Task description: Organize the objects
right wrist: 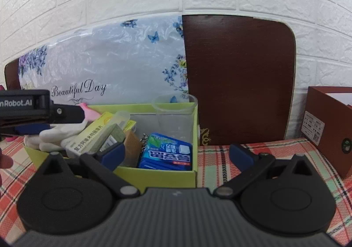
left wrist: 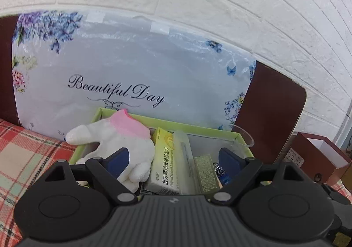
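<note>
Both the left gripper point(left wrist: 173, 160) and the right gripper point(right wrist: 177, 155) stand spread wide with nothing clasped, over a green box point(right wrist: 154, 175) on the checked cloth point(right wrist: 220, 159). To tidy well, lift the yellow carton point(left wrist: 164, 163) by its long sides. It leans in the box against the white glove point(left wrist: 123, 143), long axis running from near edge toward the back wall.

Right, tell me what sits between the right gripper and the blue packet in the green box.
The green box's near wall stands between the open right gripper and the blue packet. Above that wall nothing visible blocks the packet; a brown card leans just left of it and a clear cup stands behind it.
</note>
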A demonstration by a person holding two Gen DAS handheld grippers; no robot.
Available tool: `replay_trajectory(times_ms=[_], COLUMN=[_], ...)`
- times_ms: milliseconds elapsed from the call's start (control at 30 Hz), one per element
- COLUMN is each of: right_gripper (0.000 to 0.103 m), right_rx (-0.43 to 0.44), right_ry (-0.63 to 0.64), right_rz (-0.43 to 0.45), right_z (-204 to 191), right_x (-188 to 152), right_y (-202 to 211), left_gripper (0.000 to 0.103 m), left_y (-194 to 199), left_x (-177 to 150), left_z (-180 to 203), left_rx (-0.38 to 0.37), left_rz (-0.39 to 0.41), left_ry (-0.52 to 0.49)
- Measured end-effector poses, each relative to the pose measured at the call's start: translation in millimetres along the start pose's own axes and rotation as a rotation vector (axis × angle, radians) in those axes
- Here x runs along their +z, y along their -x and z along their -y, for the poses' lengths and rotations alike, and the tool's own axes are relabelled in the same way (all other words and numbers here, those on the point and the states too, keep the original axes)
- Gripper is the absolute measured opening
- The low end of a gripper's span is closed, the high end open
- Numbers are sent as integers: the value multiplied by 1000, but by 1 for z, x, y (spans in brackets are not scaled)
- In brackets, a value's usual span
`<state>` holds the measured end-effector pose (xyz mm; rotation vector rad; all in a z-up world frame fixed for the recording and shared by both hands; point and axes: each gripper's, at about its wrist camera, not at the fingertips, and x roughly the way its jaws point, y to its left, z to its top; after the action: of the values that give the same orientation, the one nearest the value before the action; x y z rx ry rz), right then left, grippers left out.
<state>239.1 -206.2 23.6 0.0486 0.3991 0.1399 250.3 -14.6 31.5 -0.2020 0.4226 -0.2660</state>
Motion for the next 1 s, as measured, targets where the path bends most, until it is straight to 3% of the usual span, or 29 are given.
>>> replay_trajectory(times_ms=[167,300,400,533,700,867,1000], right_gripper=[103,103,103,103,103,103,103], right_rx=[-12,-21,1,29,40,75,21], right_ry=[40,71,56,36,31,7,118], right_rz=[31,2,-52,-102,-156,-138,-124], right_z=[0,-1,0,-5,-18,-24,-38], right_x=[18,31,32,21,3,-17,-36], right_y=[47,98,137,182,231,247,231], left_gripper=[93,98,98,98,99,99,99], left_y=[50,89,118,159,192,198,189], left_x=[10,5,-11,-39,-62,-77,-89], left_z=[13,22,30,39,33,36,39], left_rx=[5,18,64,111,157,193,214], left_rz=[45,-34,-85,-71,-107,-143,-183], left_ry=[-47,-58,-77,-127,-91,-104,-124])
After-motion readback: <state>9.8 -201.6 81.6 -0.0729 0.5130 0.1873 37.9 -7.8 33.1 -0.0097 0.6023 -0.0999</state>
